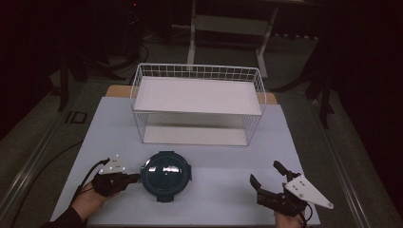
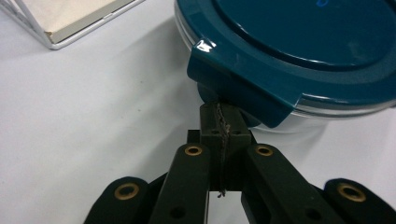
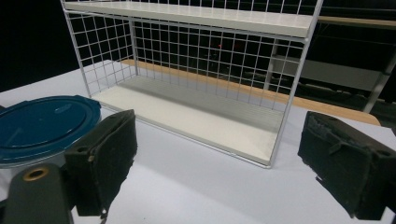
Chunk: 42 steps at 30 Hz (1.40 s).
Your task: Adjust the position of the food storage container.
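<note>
We see a white table carrying a white wire rack toward its far edge and a round container with a dark teal lid near the middle of its near edge. The rack holds two pale shelves, one above the other, and stands well apart from the container.

The left gripper lies near the table's near left corner, held in the person's left hand, and points across the table at the container's left side. In the left gripper view its jaws are pressed fully together with nothing between them — the joined tips sit just under one of the lid's locking tabs, right at the container's side; whether they touch it we cannot tell.

The right gripper rests near the table's near right corner, well apart from the container. Its jaws stand wide and empty — in the right gripper view we see the two black pads far apart, with the wire rack between and beyond them and the teal lid at the left edge.
</note>
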### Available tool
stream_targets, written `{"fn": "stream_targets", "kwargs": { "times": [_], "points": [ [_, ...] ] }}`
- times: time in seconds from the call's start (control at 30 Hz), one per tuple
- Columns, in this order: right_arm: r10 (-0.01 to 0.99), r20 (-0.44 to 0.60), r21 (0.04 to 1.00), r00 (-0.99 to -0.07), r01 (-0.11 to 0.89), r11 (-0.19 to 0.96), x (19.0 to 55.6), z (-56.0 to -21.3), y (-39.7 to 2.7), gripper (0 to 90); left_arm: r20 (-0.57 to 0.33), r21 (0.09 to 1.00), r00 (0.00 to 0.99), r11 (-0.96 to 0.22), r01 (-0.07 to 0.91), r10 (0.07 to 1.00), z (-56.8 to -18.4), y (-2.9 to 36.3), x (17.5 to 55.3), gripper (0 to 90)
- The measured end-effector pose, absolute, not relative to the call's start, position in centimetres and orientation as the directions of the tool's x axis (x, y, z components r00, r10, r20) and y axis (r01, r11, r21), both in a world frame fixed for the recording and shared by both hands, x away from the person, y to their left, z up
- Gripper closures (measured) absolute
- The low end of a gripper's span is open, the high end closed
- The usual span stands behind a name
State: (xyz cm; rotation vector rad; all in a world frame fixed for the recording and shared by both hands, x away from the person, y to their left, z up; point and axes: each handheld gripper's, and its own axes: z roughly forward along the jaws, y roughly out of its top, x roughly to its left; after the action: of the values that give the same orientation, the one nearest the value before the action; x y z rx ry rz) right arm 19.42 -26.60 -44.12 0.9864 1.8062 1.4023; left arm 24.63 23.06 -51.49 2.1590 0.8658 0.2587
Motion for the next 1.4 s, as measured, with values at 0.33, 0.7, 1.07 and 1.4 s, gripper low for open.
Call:
{"fn": "stream_targets", "kwargs": {
  "times": [0.33,0.7,1.07,1.4],
  "points": [
    [0.855,-0.043,0.972,-0.516,0.175,0.154,19.5,-44.2,-26.5,11.3,-0.108,0.763,0.739,-0.422,0.491,0.665,-50.4,24.0,24.5,89.6],
    [0.852,-0.041,0.971,-0.522,0.181,0.157,19.5,-44.3,-26.3,11.3,-0.113,0.752,0.745,-0.433,0.496,0.657,-50.1,22.8,24.5,89.7],
    [0.852,-0.041,0.971,-0.522,0.179,0.157,19.6,-44.2,-26.4,11.3,-0.129,0.748,0.791,-0.465,0.474,0.599,-50.0,19.1,25.8,89.7],
    [0.851,-0.035,0.972,-0.524,0.182,0.152,19.6,-44.2,-26.5,11.3,-0.142,0.751,0.828,-0.487,0.447,0.543,-50.0,15.5,27.1,89.7]
  ]
}}
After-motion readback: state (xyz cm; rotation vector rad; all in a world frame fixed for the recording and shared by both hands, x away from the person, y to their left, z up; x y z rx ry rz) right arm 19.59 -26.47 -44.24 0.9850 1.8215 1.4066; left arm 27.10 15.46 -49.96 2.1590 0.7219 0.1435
